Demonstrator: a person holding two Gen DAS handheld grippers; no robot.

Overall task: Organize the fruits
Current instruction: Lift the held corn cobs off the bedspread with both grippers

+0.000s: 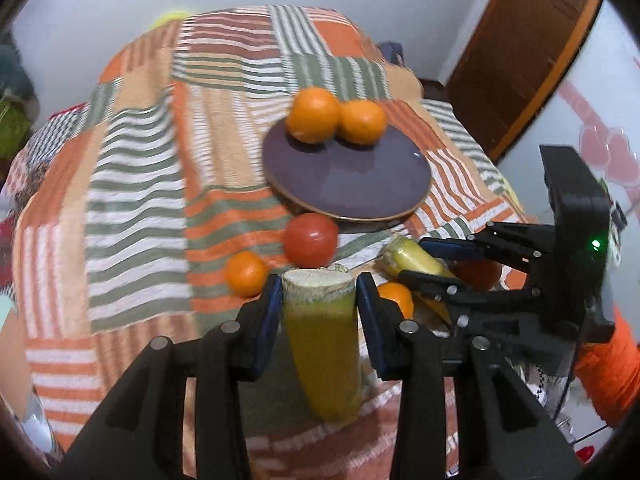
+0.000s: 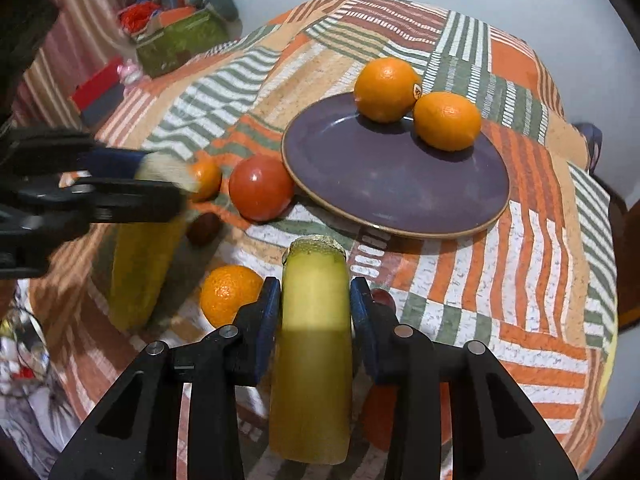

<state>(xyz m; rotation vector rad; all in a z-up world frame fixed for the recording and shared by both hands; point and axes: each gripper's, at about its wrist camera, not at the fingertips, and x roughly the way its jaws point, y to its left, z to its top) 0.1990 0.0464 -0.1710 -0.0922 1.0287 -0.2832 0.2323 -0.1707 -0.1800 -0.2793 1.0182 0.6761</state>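
Both grippers are clamped — my left gripper (image 1: 318, 286) on one yellow-green stalk piece (image 1: 322, 344), my right gripper (image 2: 316, 294) on another stalk piece (image 2: 314, 356). On the striped cloth (image 2: 520, 280), the purple plate (image 2: 396, 176) at one o'clock carries two oranges (image 2: 386, 90) — a tomato (image 2: 262, 188) touches its rim at eleven o'clock.

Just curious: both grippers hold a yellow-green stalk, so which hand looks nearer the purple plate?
Probably the right gripper: its stalk sits just before the plate, while the left gripper has the tomato between.
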